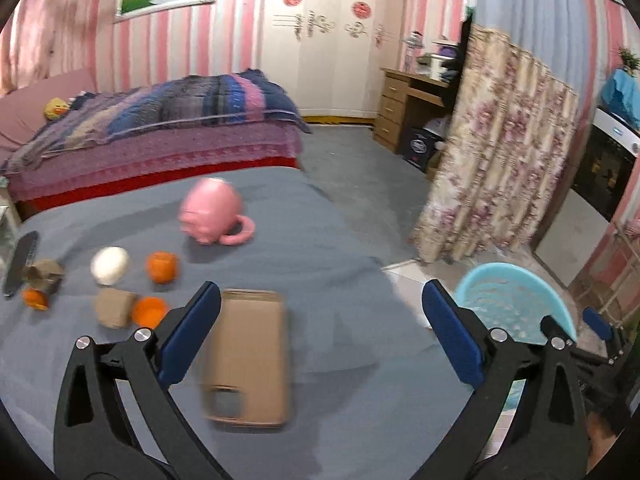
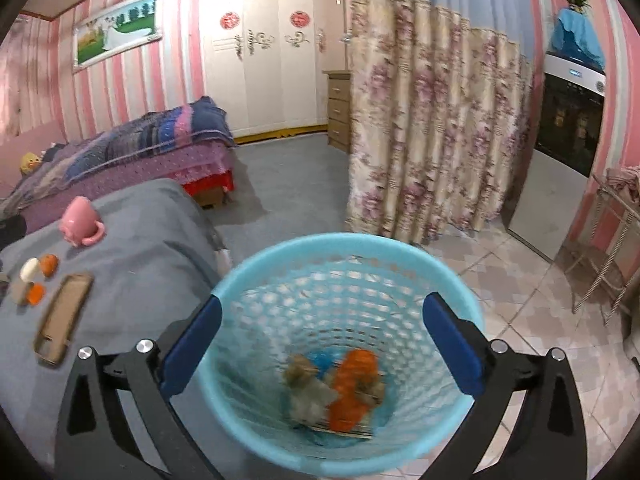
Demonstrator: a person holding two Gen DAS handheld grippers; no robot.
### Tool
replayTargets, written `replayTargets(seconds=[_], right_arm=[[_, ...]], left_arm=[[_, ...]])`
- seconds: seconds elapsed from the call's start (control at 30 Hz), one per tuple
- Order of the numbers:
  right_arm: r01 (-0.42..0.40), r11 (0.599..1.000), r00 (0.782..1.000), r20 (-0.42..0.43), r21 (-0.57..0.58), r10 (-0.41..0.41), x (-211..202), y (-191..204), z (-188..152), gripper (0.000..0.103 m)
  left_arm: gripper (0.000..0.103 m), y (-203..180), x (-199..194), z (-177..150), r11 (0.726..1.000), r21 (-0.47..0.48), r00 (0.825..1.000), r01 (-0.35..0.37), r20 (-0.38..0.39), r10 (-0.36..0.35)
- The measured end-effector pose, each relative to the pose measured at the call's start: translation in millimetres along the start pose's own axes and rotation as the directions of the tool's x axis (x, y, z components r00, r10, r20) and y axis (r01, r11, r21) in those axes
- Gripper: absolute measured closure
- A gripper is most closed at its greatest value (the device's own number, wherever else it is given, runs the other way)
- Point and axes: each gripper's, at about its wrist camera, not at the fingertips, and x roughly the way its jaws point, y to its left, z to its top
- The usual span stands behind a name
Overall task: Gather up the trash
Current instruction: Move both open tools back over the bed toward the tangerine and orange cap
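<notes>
My left gripper (image 1: 320, 320) is open and empty above the grey bedspread (image 1: 328, 240), its left finger beside a tan phone case (image 1: 250, 360). To the left lie orange peels (image 1: 161, 267), a white ball (image 1: 110, 265), brown paper wads (image 1: 114, 307) and a cardboard roll (image 1: 45, 275). My right gripper (image 2: 320, 328) is open over the light blue perforated basket (image 2: 400, 252), which holds orange (image 2: 354, 384) and brown (image 2: 308, 388) scraps. The basket also shows in the left wrist view (image 1: 516, 296), with my right gripper (image 1: 598, 322) beyond it.
A pink mug (image 1: 214, 214) lies on its side on the bedspread. A black remote (image 1: 22, 262) sits at the left edge. A floral curtain (image 1: 500, 152), a wooden desk (image 1: 408, 104) and a dark cabinet (image 2: 568, 120) stand around the tiled floor (image 2: 540, 300).
</notes>
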Motion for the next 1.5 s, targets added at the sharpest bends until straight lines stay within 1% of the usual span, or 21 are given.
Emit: replayTargets(seconds=[0.1, 0.13, 0.3, 0.33, 0.43, 0.57, 0.7, 0.8, 0.93, 1.03, 1.13, 1.2, 1.3, 1.4, 1.5], right_arm=[[-0.055, 0.998, 0.998, 0.003, -0.029, 0.055, 0.4, 35.9, 2.7, 0.005], [-0.082, 0.995, 0.997, 0.004, -0.053, 0.082, 0.9, 55.8, 3.8, 0.005], [-0.15, 0.983, 0.988, 0.005, -0.109, 0.152, 1.1, 116.3, 4.3, 0.005], [-0.157, 0.981, 0.987, 0.004, -0.116, 0.158, 1.3, 123.1, 4.5, 0.005], [-0.183, 0.971, 0.983, -0.004, -0.154, 0.184, 2.0, 160.5, 4.2, 0.005], [-0.211, 0.962, 0.977, -0.011, -0.175, 0.212, 1.9, 196.9, 7.4, 0.005], [-0.242, 0.949, 0.969, -0.005, -0.203, 0.246, -0.1, 231.9, 13.6, 0.005], [-0.26, 0.937, 0.963, 0.004, -0.233, 0.269, -2.3, 262.7, 18.1, 0.005], [-0.265, 0.932, 0.962, 0.004, -0.248, 0.274, -1.2, 293.0, 21.4, 0.005], [-0.269, 0.935, 0.961, -0.002, -0.23, 0.276, 3.9, 308.6, 22.9, 0.005], [-0.273, 0.939, 0.961, -0.014, -0.21, 0.276, 11.1, 320.0, 18.6, 0.005], [-0.262, 0.936, 0.964, -0.018, -0.234, 0.265, 15.4, 326.4, 12.2, 0.005], [-0.222, 0.926, 0.974, -0.032, -0.305, 0.223, 24.3, 335.2, -2.6, 0.005], [-0.226, 0.921, 0.974, -0.045, -0.318, 0.223, 29.4, 335.6, -6.9, 0.005], [-0.23, 0.921, 0.973, -0.057, -0.316, 0.223, 34.9, 333.9, -10.3, 0.005]], left_arm=[[0.006, 43.0, -6.5, 3.1, 0.998, -0.022, 0.999, -0.054, -0.001, 0.054], [0.006, 55.7, -7.5, 3.4, 0.997, -0.027, 0.997, -0.073, -0.003, 0.073], [0.006, 115.8, -8.9, 4.3, 0.988, -0.036, 0.988, -0.152, -0.011, 0.151], [0.006, 128.5, -9.4, 4.2, 0.985, -0.039, 0.986, -0.17, -0.009, 0.169], [0.006, 159.1, -8.6, 3.0, 0.977, -0.045, 0.978, -0.208, -0.007, 0.208], [0.006, 191.9, -4.3, -3.0, 0.97, -0.07, 0.973, -0.231, -0.028, 0.229], [0.006, 217.1, -7.4, -5.8, 0.968, -0.107, 0.974, -0.226, -0.047, 0.222], [0.006, 232.7, -15.3, -7.5, 0.965, -0.097, 0.97, -0.244, -0.032, 0.242], [0.006, 250.9, -16.7, -13.0, 0.96, -0.082, 0.964, -0.267, -0.04, 0.264], [0.006, 263.5, -17.4, -17.8, 0.956, -0.068, 0.958, -0.287, -0.049, 0.284], [0.006, 277.6, -19.1, -19.9, 0.953, -0.081, 0.956, -0.291, -0.051, 0.288], [0.006, 288.6, -18.8, -21.4, 0.95, -0.105, 0.956, -0.294, -0.054, 0.289], [0.006, 302.2, -16.5, -26.1, 0.948, -0.116, 0.954, -0.298, -0.064, 0.292], [0.006, 311.1, -11.4, -30.1, 0.941, -0.115, 0.947, -0.317, -0.083, 0.309], [0.006, 323.8, -6.6, -34.8, 0.939, -0.146, 0.949, -0.311, -0.107, 0.297]])
